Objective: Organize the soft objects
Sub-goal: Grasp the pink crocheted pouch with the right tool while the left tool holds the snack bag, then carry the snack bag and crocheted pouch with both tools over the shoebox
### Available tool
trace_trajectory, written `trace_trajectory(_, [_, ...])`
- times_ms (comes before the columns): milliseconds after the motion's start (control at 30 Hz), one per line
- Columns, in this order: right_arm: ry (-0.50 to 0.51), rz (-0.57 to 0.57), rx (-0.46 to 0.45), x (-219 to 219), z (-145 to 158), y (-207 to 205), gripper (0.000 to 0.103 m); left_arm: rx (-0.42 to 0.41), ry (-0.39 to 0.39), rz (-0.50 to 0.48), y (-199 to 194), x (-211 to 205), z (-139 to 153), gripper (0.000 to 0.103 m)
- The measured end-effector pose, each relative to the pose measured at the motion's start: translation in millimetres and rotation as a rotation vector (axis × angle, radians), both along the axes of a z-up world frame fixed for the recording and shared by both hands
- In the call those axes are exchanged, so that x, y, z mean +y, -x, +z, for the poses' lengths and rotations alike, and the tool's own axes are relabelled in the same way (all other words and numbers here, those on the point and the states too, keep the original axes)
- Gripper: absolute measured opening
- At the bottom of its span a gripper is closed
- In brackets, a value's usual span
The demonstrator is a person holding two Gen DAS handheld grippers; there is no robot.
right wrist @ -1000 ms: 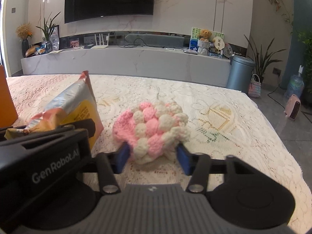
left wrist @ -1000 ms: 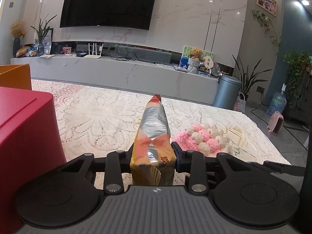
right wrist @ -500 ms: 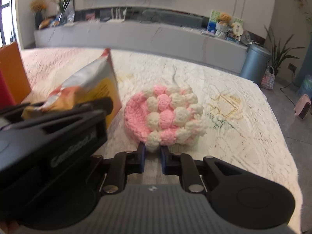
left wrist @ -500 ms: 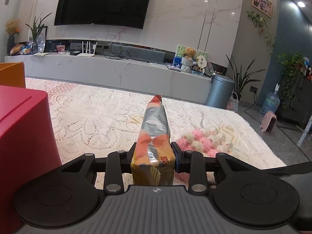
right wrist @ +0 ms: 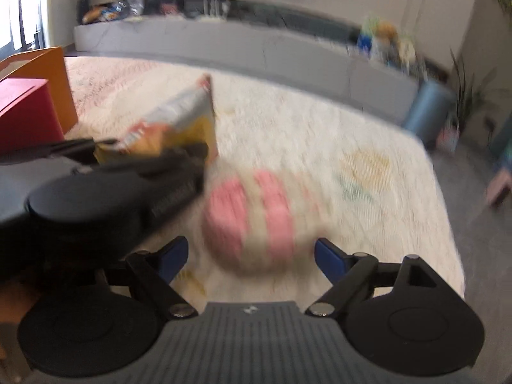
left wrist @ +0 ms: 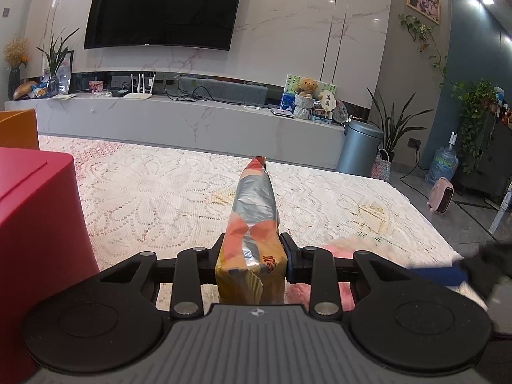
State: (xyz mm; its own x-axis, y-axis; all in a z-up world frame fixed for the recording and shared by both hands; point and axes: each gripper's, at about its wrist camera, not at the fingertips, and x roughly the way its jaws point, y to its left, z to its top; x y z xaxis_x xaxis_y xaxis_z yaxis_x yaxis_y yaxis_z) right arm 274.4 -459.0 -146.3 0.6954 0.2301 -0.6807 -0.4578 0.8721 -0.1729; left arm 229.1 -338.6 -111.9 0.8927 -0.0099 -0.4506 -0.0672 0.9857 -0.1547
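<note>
A crinkled orange and silver snack bag (left wrist: 252,211) stands on edge above the lace tablecloth, and my left gripper (left wrist: 251,249) is shut on its lower end. The same bag (right wrist: 172,124) shows at the left of the right wrist view, held in that black gripper. A pink and cream knitted piece (right wrist: 249,214), blurred by motion, sits just ahead of my right gripper (right wrist: 251,256). That gripper's jaws are opening wide, and the blue pads (right wrist: 329,256) stand clear of the knit on both sides. In the left wrist view the knit (left wrist: 361,246) is a pink blur at the lower right.
A red box (left wrist: 32,224) stands close on the left with an orange box (left wrist: 17,128) behind it. The lace cloth (left wrist: 144,192) covers the table, whose right edge drops to the floor. A long marble cabinet runs behind.
My right gripper closed on the near edge of the knit, then sprang wide open, and its view rolled and blurred. The left gripper still holds the snack bag in the same place.
</note>
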Motion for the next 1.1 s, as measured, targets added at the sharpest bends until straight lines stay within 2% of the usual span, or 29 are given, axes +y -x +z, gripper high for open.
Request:
trace_trajectory(100, [0.047,-0.03,-0.08,7.0,-6.7,-6.4,0.097,-0.009,-0.015,-0.004,2.3,-2.3,-1.0,0.037])
trace_trajectory(233, [-0.015,-0.056,-0.073,-0.8,-13.0,-14.5,0.093,-0.015,-0.021,-0.01,3.6,-3.5,-1.5,0.037])
trace_trajectory(267, [-0.044,-0.05,-0.08,-3.5,-13.2,-14.9,0.08,-0.016,-0.019,-0.008,3.9,-3.4,-1.6,0.037])
trace_trajectory(300, [-0.053,-0.06,-0.1,-4.5,-13.0,-14.9,0.054,-0.017,-0.014,-0.004,3.9,-2.6,-1.6,0.037])
trace_trajectory(333, [-0.051,-0.072,-0.113,-6.2,-11.6,-14.8,0.043,-0.019,-0.004,0.002,4.0,-1.5,-1.7,0.037])
trace_trajectory(400, [-0.063,-0.066,-0.079,-9.1,-8.6,-17.0,0.036,-0.025,-0.004,0.018,4.1,-1.1,-3.2,0.036])
trace_trajectory(533, [-0.084,-0.069,-0.058,-8.6,-7.3,-18.0,0.031,-0.04,0.002,0.03,5.8,0.2,0.3,0.033])
trace_trajectory(633, [-0.113,-0.077,-0.042,-13.5,-2.6,-18.1,0.027,-0.082,-0.027,0.015,11.7,-4.8,7.6,0.033])
trace_trajectory(833, [-0.164,-0.187,-0.109,-38.3,18.3,-1.5,0.024,-0.14,-0.009,-0.029,30.9,-14.9,34.7,0.033])
trace_trajectory(933, [-0.174,-0.235,-0.165,-47.0,35.6,8.1,0.024,-0.153,0.018,-0.046,46.0,-14.6,53.7,0.033])
trace_trajectory(1033, [-0.187,-0.281,-0.274,-47.4,60.2,20.9,0.025,-0.153,0.079,-0.082,56.3,-1.5,76.1,0.033])
trace_trajectory(1100, [-0.221,-0.316,-0.384,-41.9,80.4,31.3,0.025,-0.153,0.103,-0.087,67.2,15.0,95.2,0.033])
